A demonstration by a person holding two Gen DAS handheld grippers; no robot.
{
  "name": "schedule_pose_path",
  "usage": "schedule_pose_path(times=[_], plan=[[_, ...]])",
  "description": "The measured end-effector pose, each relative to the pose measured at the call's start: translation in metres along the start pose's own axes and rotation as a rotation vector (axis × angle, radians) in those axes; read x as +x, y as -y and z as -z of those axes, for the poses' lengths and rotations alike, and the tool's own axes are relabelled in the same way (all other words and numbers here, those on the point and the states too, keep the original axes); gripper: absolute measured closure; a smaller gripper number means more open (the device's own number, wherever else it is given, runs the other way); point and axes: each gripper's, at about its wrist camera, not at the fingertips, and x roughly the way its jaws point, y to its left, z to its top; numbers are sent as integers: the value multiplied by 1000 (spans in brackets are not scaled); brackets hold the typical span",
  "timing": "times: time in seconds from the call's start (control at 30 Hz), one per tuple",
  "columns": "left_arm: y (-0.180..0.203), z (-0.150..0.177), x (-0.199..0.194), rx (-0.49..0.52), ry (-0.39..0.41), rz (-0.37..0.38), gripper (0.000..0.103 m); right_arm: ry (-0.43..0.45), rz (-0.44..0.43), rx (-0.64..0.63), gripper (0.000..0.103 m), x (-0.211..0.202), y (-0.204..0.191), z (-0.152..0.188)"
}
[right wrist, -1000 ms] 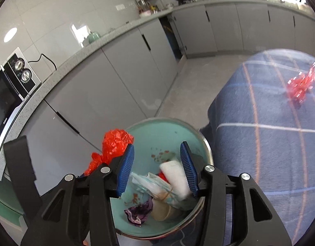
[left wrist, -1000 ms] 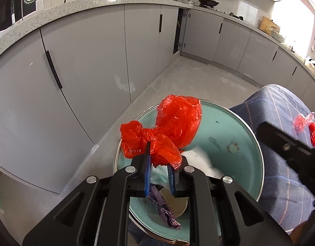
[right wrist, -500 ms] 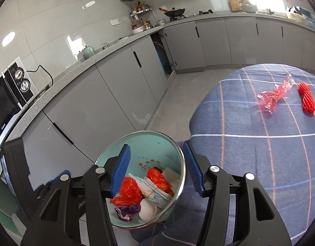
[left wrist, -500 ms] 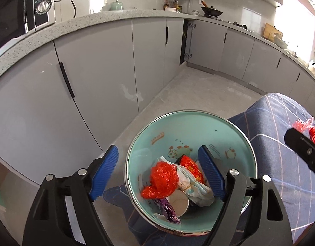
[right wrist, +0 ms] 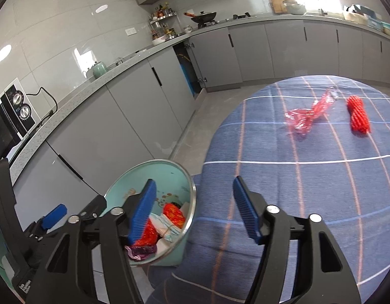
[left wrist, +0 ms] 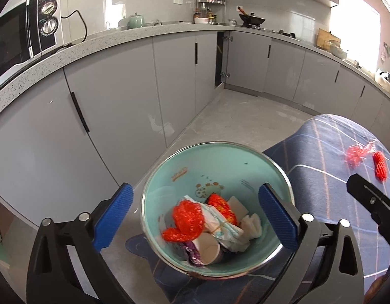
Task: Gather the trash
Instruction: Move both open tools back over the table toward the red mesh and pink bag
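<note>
From the left wrist camera we look down into a kitchen with grey cabinets curving under a speckled countertop, a microwave at upper left and a pale tiled floor running between cabinets and table. A table draped in a blue checked cloth fills the right side. Just beside its near edge stands a teal bin with a metal rim, holding a crumpled red plastic bag, a bundled white wrapper, a second red-orange piece, a paper cup and something purple that we cannot identify. Our left gripper hovers over the bin with its blue pads spread wide and opening further, touching nothing; the bin's mouth sits between them. Far right on the cloth lie a red cellophane wrapper and a red mesh net, close together, with a black part of the other gripper below them. From the right wrist camera we see the same cabinets and countertop sweep across the back, a wok on the hob, and open floor beside the table. The checked cloth covers most of the view, bare apart from the wrapper and the net lying near each other toward the far side. The bin stands at lower left, against the table's edge. Our right gripper is parted and opening, empty, its left pad over the bin and its right pad over the cloth.
</note>
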Motion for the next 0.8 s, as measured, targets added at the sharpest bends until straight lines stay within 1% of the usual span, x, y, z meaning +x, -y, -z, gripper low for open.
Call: schedule_pose_path(times=[0.33, 0.43, 0.6, 0.8], plan=[[33, 4, -10, 50, 1, 28, 5, 38, 68, 31, 37, -26, 41, -2], [40, 8, -13, 53, -6, 40, 6, 44, 88, 33, 37, -31, 49, -1], [50, 11, -19, 56, -11, 72, 5, 42, 98, 41, 37, -36, 58, 3], [73, 12, -26, 115, 2, 108, 5, 56, 146, 77, 37, -44, 86, 3]])
